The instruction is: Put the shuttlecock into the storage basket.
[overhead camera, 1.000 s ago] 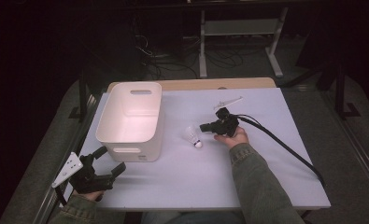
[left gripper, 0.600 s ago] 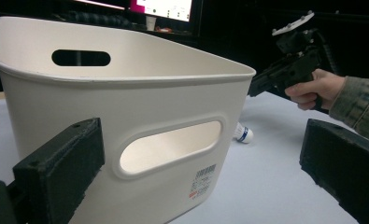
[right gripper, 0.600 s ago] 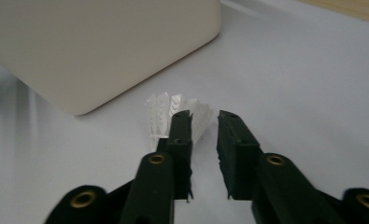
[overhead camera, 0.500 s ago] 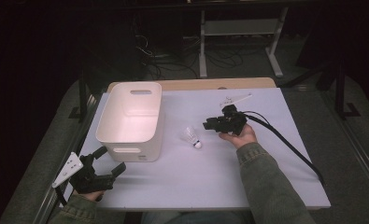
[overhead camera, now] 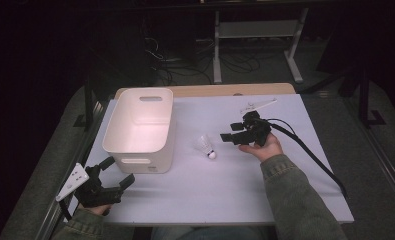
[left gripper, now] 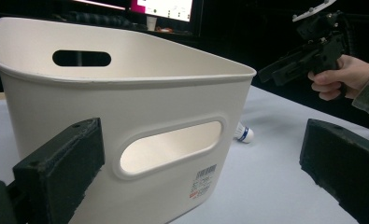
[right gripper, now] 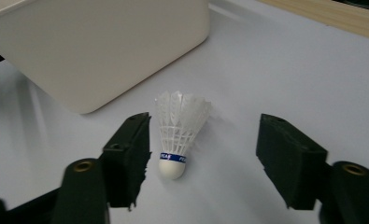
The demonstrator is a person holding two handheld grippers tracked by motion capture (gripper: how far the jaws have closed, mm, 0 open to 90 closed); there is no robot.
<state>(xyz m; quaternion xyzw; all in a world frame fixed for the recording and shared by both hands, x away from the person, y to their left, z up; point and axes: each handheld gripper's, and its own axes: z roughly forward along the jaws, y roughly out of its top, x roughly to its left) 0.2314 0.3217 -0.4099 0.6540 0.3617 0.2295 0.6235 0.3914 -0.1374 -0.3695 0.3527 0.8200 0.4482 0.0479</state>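
A white shuttlecock [overhead camera: 205,146] lies on its side on the white tabletop, cork toward the person, just right of a white plastic bin [overhead camera: 135,162]. My right gripper [overhead camera: 227,132] hovers a short way to its right, pointing at it. Its jaws have just been opening, and nothing is between them. In the right gripper view the shuttlecock [right gripper: 177,135] lies ahead of the open right gripper [right gripper: 203,154], untouched. My left gripper [overhead camera: 119,170] rests open at the table's near left corner, facing the bin's front wall [left gripper: 126,107]. The shuttlecock [left gripper: 243,134] peeks out past that bin.
The bin [right gripper: 102,46] has cut-out handles and looks empty from above. A black cable [overhead camera: 310,152] trails from the right gripper across the table's right side. A wooden strip [overhead camera: 225,90] edges the back of the table. A metal stand [overhead camera: 255,30] is on the floor behind.
The right gripper let go of the shuttlecock, opened, and drew back to the right and upward. The shuttlecock stays on the table. The left gripper has not moved.
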